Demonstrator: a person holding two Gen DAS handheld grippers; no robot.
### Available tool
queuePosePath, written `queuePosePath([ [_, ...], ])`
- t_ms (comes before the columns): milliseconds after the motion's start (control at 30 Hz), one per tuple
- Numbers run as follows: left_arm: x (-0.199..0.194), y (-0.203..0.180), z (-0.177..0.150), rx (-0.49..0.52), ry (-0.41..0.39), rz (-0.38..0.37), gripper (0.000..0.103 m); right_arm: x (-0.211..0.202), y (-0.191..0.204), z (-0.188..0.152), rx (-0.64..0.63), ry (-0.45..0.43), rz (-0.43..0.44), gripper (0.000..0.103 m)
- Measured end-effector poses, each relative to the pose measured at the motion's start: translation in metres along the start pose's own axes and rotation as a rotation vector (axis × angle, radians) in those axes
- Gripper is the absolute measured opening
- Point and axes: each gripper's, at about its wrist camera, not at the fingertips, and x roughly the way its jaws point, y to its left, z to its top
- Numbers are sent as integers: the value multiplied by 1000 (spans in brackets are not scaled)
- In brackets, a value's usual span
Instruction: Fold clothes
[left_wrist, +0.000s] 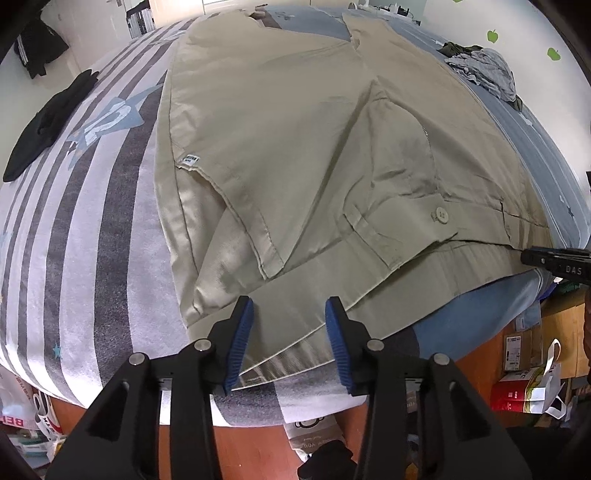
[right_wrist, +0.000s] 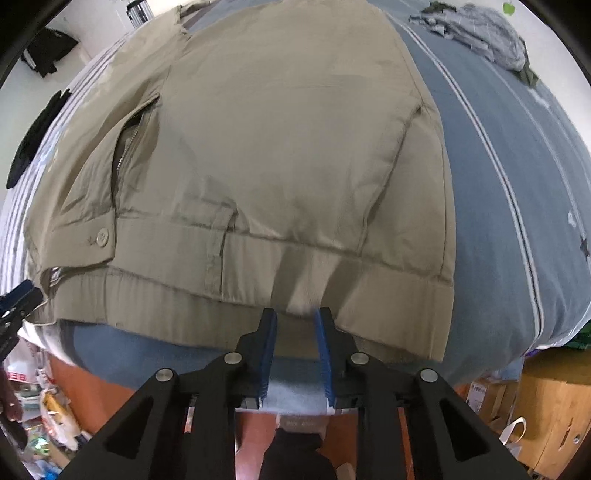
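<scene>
Trousers (left_wrist: 295, 155) of beige cloth lie spread flat across the bed (left_wrist: 92, 229), waistband toward us at the near edge, legs running away toward the far wall. We see the bedcover striped grey and white on the left half and plain blue-grey on the right (right_wrist: 498, 184). Our left gripper (left_wrist: 290, 314) hangs over the left end of the waistband, its blue fingers (left_wrist: 240, 332) apart, with the hem of the band lying in the gap between them but, as far as we can tell, not pressed by either pad. Our right gripper (right_wrist: 295, 321) sits at the right part of the waistband; its fingers (right_wrist: 267, 339) stand closer together, the edge of the band runs into the narrow gap, and the cloth just above them puckers into a small ridge, yet we cannot tell whether the pads truly pinch it. The button (left_wrist: 440, 215) of the fly lies between the two grippers, with the open zip (right_wrist: 125, 147) above it. A black garment (left_wrist: 48, 122) rests on the striped side of the bed, well apart from the trousers, and a heap of grey and green clothes (right_wrist: 484, 33) sits at the far right corner. Below the bed edge we see orange floor (left_wrist: 251, 450), boxes and bags (left_wrist: 532, 387).
</scene>
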Motion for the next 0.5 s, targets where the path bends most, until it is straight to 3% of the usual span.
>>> queuePosePath([
  [133, -10, 6, -9, -102, 32, -100, 37, -7, -11, -5, 69, 25, 72, 40],
  [500, 11, -20, 1, -134, 52, -227, 37, -6, 8, 4, 47, 43, 145, 43],
])
